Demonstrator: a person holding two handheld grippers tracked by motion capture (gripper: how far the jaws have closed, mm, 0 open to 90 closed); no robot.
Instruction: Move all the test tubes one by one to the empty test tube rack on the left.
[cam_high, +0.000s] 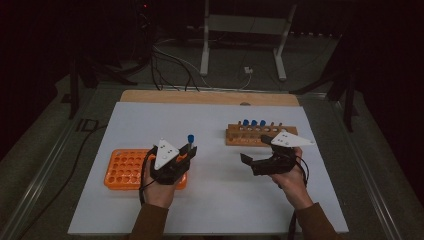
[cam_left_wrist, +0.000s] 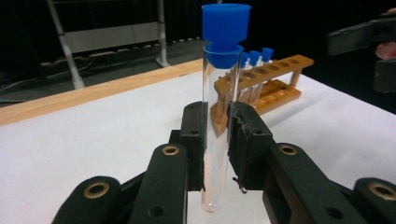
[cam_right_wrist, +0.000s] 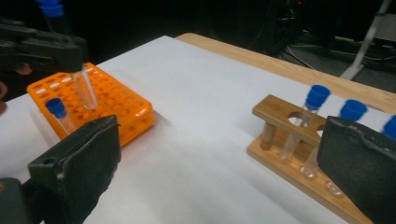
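My left gripper is shut on a clear test tube with a blue cap and holds it upright just right of the orange rack. In the left gripper view the pads clamp the tube at mid-height. From the right gripper view this tube hangs over the orange rack, where another blue-capped tube stands in a hole. My right gripper is open with nothing between its wide-apart jaws, in front of the wooden rack. That wooden rack holds three blue-capped tubes.
Both racks sit on a white board laid over a wooden tabletop. Bare white surface lies between the racks and along the near edge. Beyond the table, a metal stand and cables are on the dark floor.
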